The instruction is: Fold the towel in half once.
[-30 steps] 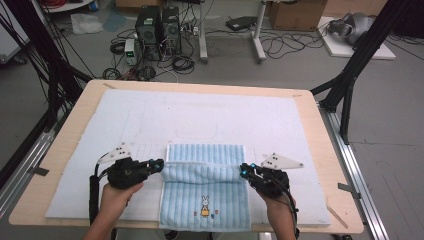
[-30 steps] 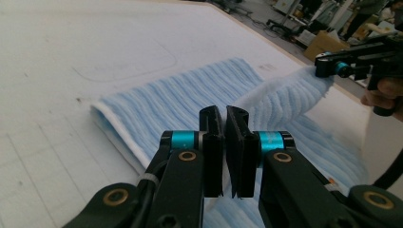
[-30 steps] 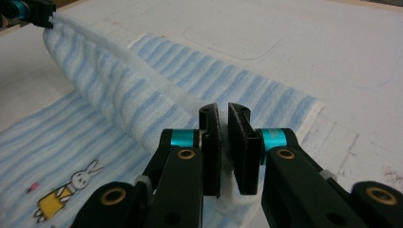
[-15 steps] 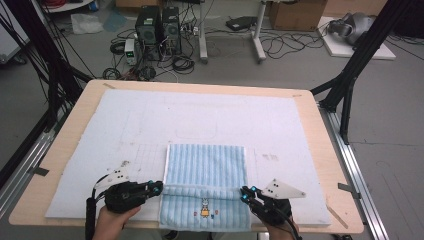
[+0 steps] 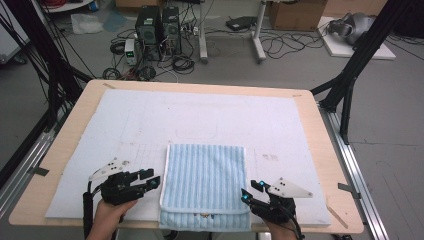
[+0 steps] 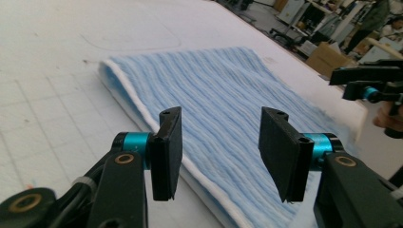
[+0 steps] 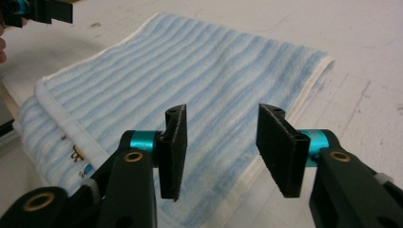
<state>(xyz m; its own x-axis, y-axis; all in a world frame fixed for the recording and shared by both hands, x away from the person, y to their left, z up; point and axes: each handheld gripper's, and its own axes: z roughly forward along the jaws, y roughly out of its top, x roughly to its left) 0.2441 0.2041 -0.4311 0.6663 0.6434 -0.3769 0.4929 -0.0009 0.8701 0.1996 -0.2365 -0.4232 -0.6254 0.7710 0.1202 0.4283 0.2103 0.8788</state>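
A blue-and-white striped towel (image 5: 205,180) lies folded on the white mat, its lower layer with a small cartoon print (image 7: 76,156) peeking out at the near edge. My left gripper (image 5: 150,179) rests just left of the towel's near-left side. Its jaws have just been opening and now stand apart over the towel's white hem (image 6: 221,114), pressing on nothing. My right gripper (image 5: 250,191) sits at the near-right corner. Its jaws have also just been opening and are spread above the striped cloth (image 7: 222,110) without gripping it.
The white mat (image 5: 150,120) covers most of the wooden table (image 5: 330,150). Black frame posts (image 5: 350,80) stand at both sides. Computers and cables (image 5: 160,30) lie on the floor beyond the far edge. The near table edge runs right under the towel.
Both grippers drew the towel's upper layer toward the near edge, then opened and let it go. That layer now covers almost all of the printed lower layer.
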